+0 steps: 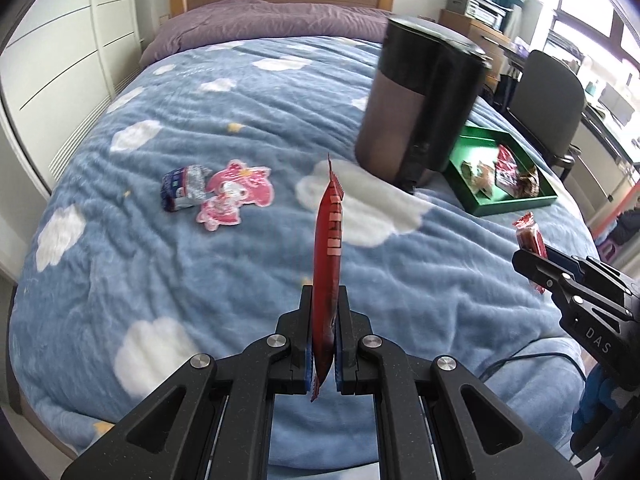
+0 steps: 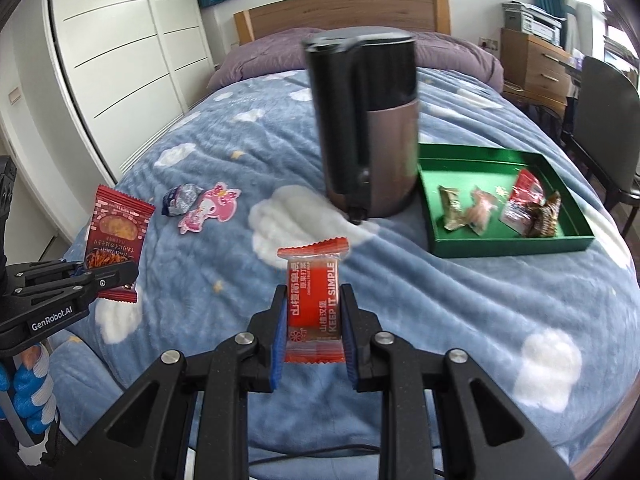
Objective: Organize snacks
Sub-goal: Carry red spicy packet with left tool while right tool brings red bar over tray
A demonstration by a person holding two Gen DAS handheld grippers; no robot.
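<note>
Two light, crinkly snack packets up in the air over the bed, both short of the green tray. Left claw clamped fully shut on a dark red packet, edge-on in the left wrist view, face-on in the right wrist view. Right claw closed to a narrow gap across the sides of an orange-red bar, wrapper ends sticking out above and below the pads. Both thin film: nearly weightless, soft, a little slippery, likely to twist or slide in a pinch; contents probably brittle, so best gripped on the body near the middle or at a crimped seam, with no extra squeeze. Tray to the right of the dark kettle, already carrying several wrapped snacks. Left of the kettle, well apart from it, a blue-and-silver wrapped sweet touching a pink cartoon-shaped packet, both loose on the blanket. Blanket plush, blue with white clouds, rumpled and yielding, so poor footing for anything tall. Beyond the kettle, purple bedding and a wooden headboard; white wardrobe doors far to its left, a chair and drawers to its right.
</note>
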